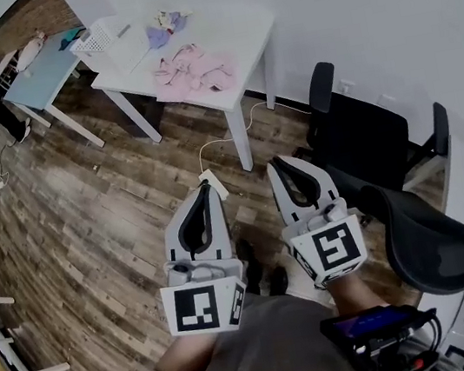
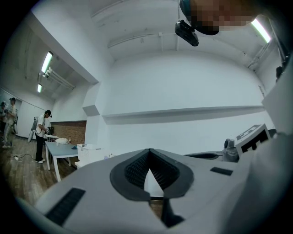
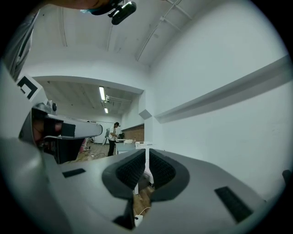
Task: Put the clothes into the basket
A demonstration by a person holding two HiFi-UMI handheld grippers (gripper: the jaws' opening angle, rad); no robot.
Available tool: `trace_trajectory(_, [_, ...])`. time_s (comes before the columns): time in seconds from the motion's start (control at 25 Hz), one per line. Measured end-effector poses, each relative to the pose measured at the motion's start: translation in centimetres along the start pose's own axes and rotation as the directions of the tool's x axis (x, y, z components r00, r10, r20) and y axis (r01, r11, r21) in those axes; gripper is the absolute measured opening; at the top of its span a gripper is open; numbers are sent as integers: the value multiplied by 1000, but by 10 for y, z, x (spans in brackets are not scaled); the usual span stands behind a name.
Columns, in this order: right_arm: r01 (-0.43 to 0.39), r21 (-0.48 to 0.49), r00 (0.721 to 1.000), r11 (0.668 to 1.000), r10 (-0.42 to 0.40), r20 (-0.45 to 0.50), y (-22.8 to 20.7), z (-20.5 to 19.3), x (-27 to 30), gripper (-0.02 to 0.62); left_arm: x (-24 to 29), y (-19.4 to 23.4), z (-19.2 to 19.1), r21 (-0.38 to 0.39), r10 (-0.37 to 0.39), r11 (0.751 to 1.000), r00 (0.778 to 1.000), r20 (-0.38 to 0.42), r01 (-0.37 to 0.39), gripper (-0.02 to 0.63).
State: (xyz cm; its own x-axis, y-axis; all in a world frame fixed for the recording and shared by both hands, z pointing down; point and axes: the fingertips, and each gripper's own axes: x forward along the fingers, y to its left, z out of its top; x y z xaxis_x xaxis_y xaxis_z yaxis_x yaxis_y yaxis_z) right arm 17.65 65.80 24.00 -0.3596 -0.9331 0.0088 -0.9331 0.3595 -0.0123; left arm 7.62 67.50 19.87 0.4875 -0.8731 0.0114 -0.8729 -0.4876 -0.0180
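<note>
Pink clothes (image 1: 192, 70) lie bunched at the near edge of the counter (image 1: 242, 33), a lilac piece (image 1: 164, 29) behind them, the white basket (image 1: 99, 40) at its far left corner; what it holds we cannot tell. Our left tool (image 1: 205, 186) and right tool (image 1: 280, 164) are closed on nothing, well short of the counter, the left more in line with the pile ahead.

Bright, even light from ceiling tubes (image 2: 47, 62), strong fisheye distortion, dark vignetted corners
</note>
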Motion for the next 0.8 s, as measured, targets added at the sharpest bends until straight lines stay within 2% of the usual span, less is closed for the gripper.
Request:
trace_trajectory(0.4, [17, 14, 998, 1000, -16, -69, -17, -27, 54, 37, 47, 34, -17, -20, -8, 1000, 1000, -9, 8, 8])
trace_trajectory(0.8, [3, 14, 992, 1000, -2, -124, -32, -45, 166, 75, 137, 112, -32, -42, -6, 999, 1000, -28, 5, 8])
